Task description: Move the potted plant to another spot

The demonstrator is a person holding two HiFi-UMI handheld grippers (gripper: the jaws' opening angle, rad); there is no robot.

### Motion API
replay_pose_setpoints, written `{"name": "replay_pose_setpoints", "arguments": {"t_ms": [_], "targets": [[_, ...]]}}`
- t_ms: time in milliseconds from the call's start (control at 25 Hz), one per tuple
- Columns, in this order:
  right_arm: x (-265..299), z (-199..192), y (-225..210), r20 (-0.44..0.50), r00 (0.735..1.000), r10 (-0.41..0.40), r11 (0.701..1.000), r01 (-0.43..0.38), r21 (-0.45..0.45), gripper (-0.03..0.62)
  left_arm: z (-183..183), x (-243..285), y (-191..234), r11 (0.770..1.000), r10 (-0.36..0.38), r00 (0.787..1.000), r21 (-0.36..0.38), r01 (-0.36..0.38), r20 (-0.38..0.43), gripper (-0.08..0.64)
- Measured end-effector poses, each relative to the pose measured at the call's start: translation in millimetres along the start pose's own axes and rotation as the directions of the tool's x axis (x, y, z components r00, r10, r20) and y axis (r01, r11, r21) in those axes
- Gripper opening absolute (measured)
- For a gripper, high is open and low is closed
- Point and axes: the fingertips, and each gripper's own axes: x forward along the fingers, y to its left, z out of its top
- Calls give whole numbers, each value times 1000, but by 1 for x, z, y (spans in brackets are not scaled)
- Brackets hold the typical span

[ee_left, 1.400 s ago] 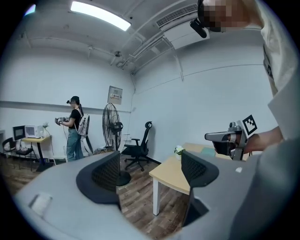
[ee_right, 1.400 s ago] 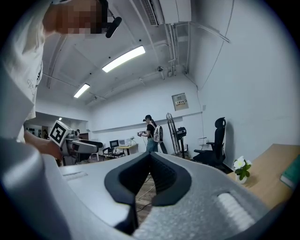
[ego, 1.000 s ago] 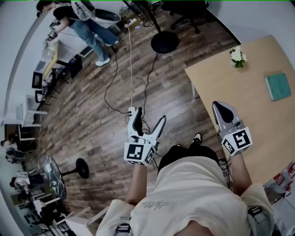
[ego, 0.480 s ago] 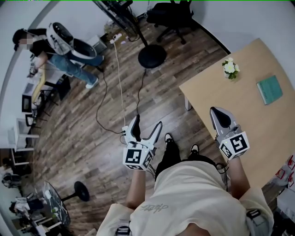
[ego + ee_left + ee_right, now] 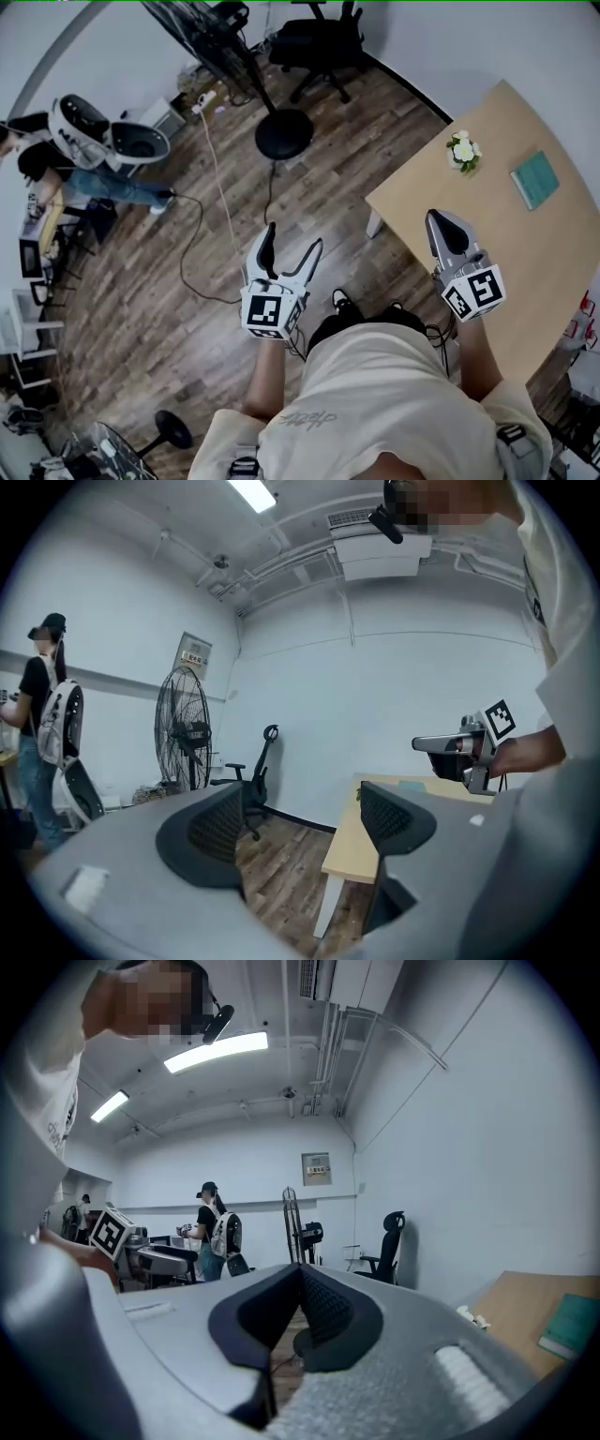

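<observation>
Standing on the table [image 5: 441, 192], the potted plant [image 5: 461, 152] shows white blooms.

- Office-like workroom: a black office chair [image 5: 314, 42] stands at 12 o'clock, a pedestal fan [image 5: 214, 37] at 11.
- Cluttered desks [image 5: 39, 234] line 9 o'clock; a pale wooden table [image 5: 530, 248] sits at 3.
- Plank floor [image 5: 159, 309], strip ceiling lights [image 5: 216, 1052].

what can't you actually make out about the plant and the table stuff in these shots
- potted plant: head view, flowers cover the pot from above and it is too small to describe.
- teal book: head view, cover print too small; right gripper view, partly cut off by the lens edge.
- table: head view, far right end cut off by the picture's edge.
</observation>
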Motion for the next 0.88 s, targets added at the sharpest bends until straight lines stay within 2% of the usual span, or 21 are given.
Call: {"name": "replay_pose_setpoints", "arguments": {"t_ms": [280, 480, 720, 880], "targets": [[-4, -12, -4, -44, 990, -134, 991, 134, -6, 3, -16, 38, 8, 988, -150, 988, -34, 148, -43, 400], [-17, -16, -20, -82, 977, -196, 980, 195, -31, 3, -22, 82, -12, 962, -269, 961, -66, 264, -72, 399], [-36, -39, -60, -91, 958, -273, 961, 276, 22, 3, -11, 136, -58, 920, -391, 916, -44, 389, -86, 400], [-39, -40, -92, -57, 952, -302, 951, 305, 50, 3, 9, 168, -79, 901, -433, 898, -14, 433, -84, 400]]}}
